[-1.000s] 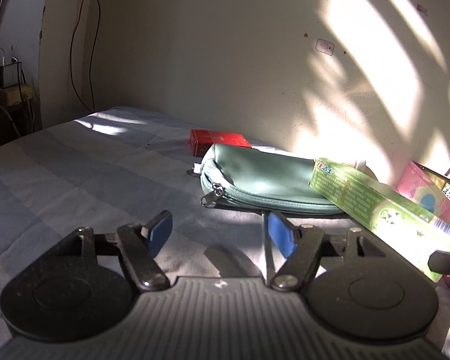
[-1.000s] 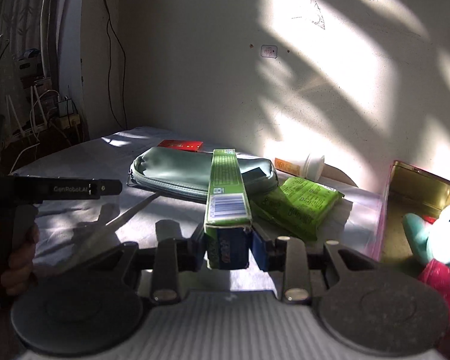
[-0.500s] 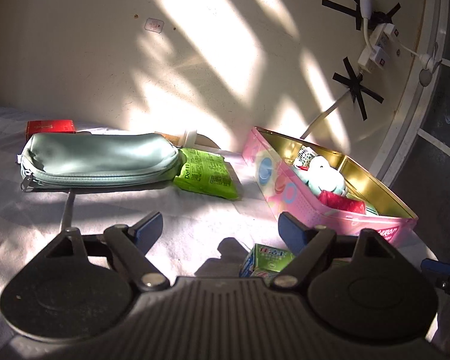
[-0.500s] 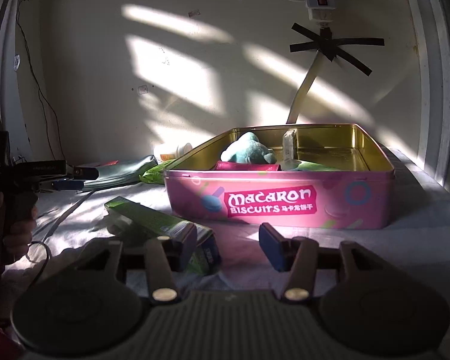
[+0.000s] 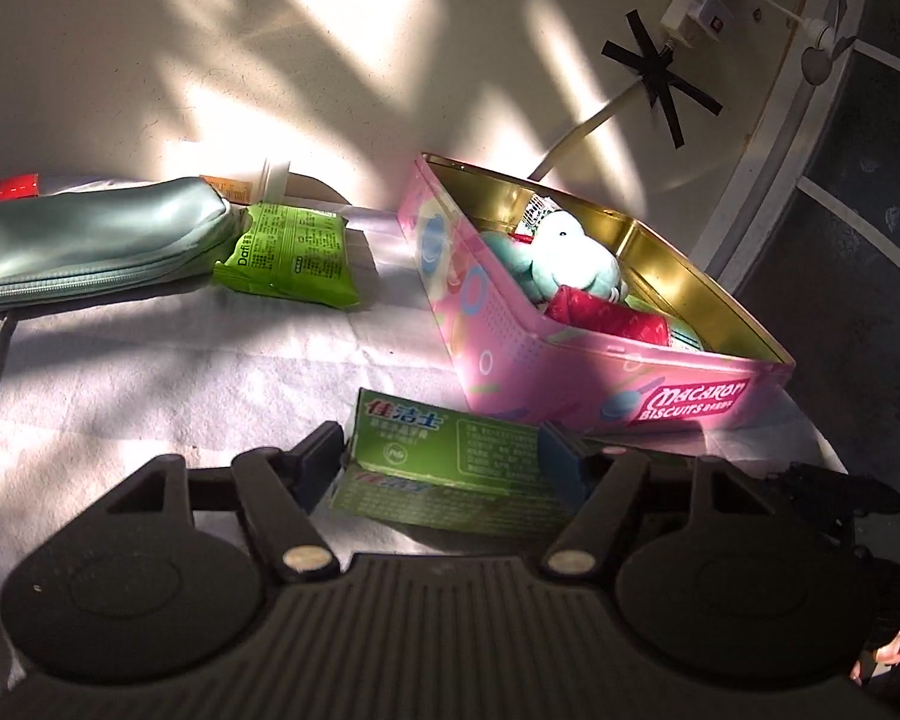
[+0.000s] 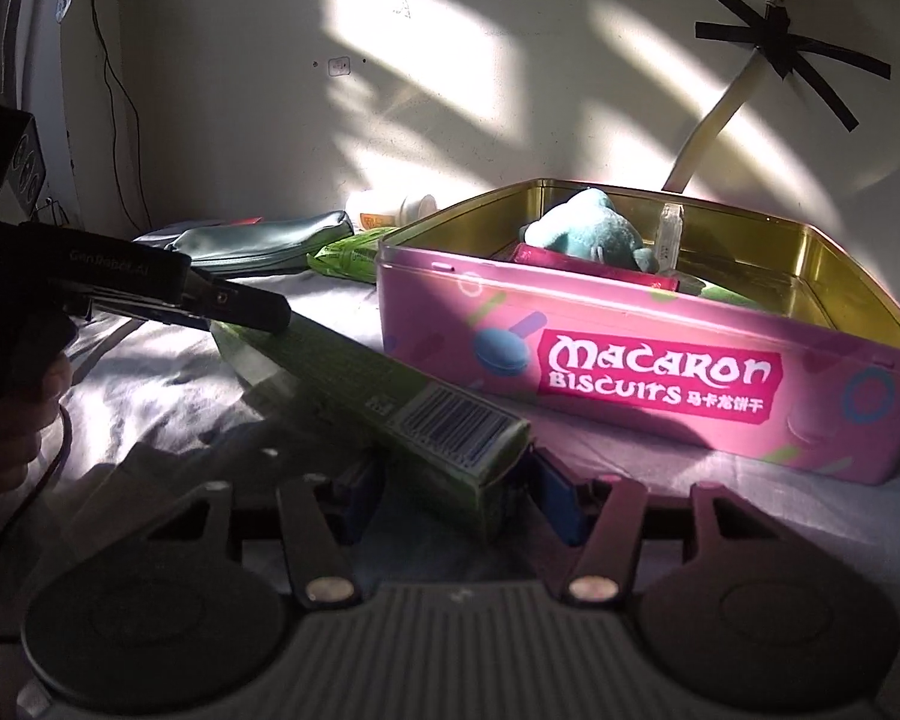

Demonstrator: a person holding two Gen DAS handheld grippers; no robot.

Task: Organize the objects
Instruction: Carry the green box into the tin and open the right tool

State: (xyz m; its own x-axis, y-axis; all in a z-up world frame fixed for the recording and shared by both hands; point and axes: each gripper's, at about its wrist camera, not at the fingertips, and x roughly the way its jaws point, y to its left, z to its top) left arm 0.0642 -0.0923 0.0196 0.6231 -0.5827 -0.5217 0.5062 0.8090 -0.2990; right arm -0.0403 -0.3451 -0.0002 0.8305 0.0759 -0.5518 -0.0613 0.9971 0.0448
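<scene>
Red box (image 5: 3, 187): far left by the wall, behind the pouch; its print is too small to read.
Teal pouch (image 5: 90, 246): zipped, lying lengthwise along the wall on the white cloth (image 5: 210, 372).
Green packet (image 5: 291, 255): flat beside the pouch's right end; "Dafi" is legible along one edge, the rest is fine print.
White jar (image 6: 390, 207): lying on its side by the wall behind the packet, with an orange label I cannot read.
Toothpaste box (image 5: 450, 462): long green carton lying on the cloth in front of the pink tin. Large Chinese characters on its end face, a barcode near the other end. Its long axis runs across the left wrist view; in the right wrist view it runs from the near end away to the left.
Left tool (image 5: 441, 459): jaws closing, blue pads on either side of the carton's printed end, not yet pressing on it.
Right tool (image 6: 456, 489): jaws opening around the carton's barcode end, with gaps beside both pads. "GenRobot.AI" is faintly legible on the left tool's body in this view.
Pink tin (image 6: 660, 372): open, gold inside, label reads "Macaron Biscuits" followed by Chinese characters.
Plush toy (image 5: 570, 258): pale teal, lying inside the tin above a red item.
</scene>
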